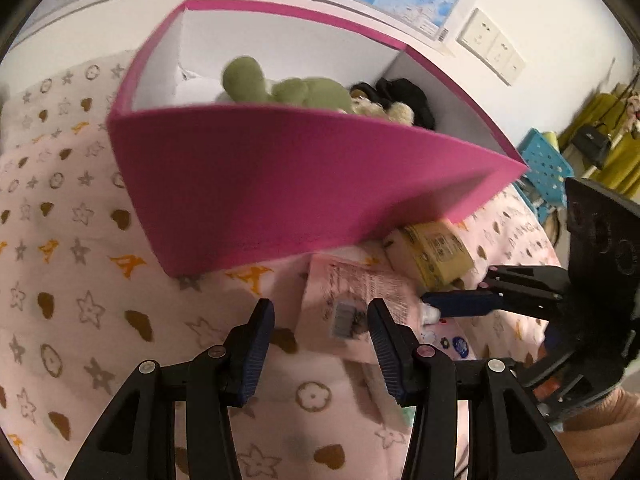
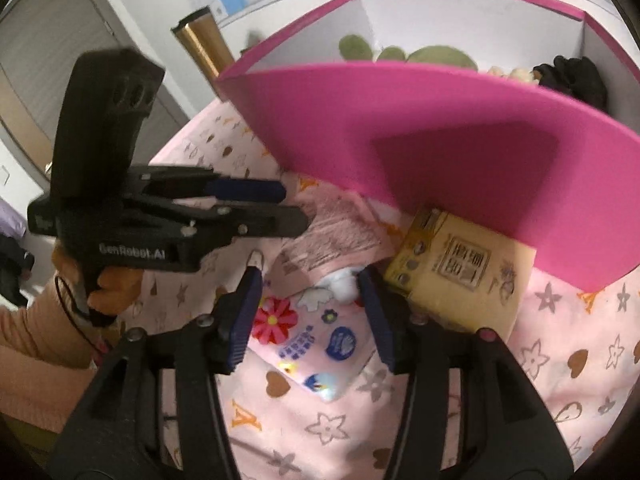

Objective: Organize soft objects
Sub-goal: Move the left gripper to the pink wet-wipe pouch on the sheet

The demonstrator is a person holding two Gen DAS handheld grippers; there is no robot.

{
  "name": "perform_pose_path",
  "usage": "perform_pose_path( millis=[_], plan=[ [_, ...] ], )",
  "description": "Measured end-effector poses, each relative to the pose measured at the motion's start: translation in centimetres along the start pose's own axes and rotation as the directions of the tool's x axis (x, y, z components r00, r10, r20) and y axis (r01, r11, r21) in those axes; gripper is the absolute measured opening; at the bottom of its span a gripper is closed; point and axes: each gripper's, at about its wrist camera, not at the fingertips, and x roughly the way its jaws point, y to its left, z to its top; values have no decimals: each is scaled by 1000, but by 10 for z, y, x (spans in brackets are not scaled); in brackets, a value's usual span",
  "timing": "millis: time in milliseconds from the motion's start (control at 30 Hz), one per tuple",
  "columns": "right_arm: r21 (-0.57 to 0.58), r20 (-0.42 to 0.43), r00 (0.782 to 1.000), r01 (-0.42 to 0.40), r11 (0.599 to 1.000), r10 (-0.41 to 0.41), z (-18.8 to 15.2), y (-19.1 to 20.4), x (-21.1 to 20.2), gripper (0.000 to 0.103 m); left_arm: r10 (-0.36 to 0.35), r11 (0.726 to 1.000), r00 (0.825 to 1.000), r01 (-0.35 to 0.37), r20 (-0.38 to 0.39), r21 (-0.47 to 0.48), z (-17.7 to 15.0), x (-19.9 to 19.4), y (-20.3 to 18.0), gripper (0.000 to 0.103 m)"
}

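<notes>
A pink box (image 1: pixel 280 184) stands on the bed with a green plush (image 1: pixel 288 88), a beige plush (image 1: pixel 396 112) and a black soft item (image 1: pixel 408 96) inside. In front of it lie a pink packet (image 1: pixel 356 288), a yellow packet (image 2: pixel 456 276) and a flowered packet (image 2: pixel 312 336) with a white tuft (image 2: pixel 344 284) at its far end. My left gripper (image 1: pixel 322 308) is open just above the pink packet's near edge. My right gripper (image 2: pixel 311 276) is open astride the flowered packet; its pads do not press it. Each gripper shows in the other's view: the right (image 1: pixel 452 292), the left (image 2: pixel 294 205).
The bedspread (image 1: pixel 80 280) is pink with stars and hearts. A white headboard (image 1: pixel 100 12) and wall with sockets (image 1: pixel 492 48) rise behind the box. A blue stool (image 1: pixel 548 164) stands off the bed's right side. A person's sleeve (image 2: pixel 36 328) holds the left gripper.
</notes>
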Motion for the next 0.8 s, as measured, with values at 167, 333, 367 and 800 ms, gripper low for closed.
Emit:
perform_pose_path(
  millis=[167,333,367,800],
  plan=[
    [44,3,1000,-7,999,7,-14,-9,-4,48,-46,998,999,46,-18,30,-11,-1,-11,49],
    [119,20,999,-51,992,49,-25,-23,-11,48,-94,993,994,98,-60,69,-22,1,-26,47],
    [121,20,999,-49,991,47,-27,-24,-12,48,-91,992,994,96,-67,78,-23,2,-30,45],
    [192,77,996,-58,980,44,-32,-40,-30,48,-23,997,1000,24,-12,68,-16,-15,-18,47]
  ],
)
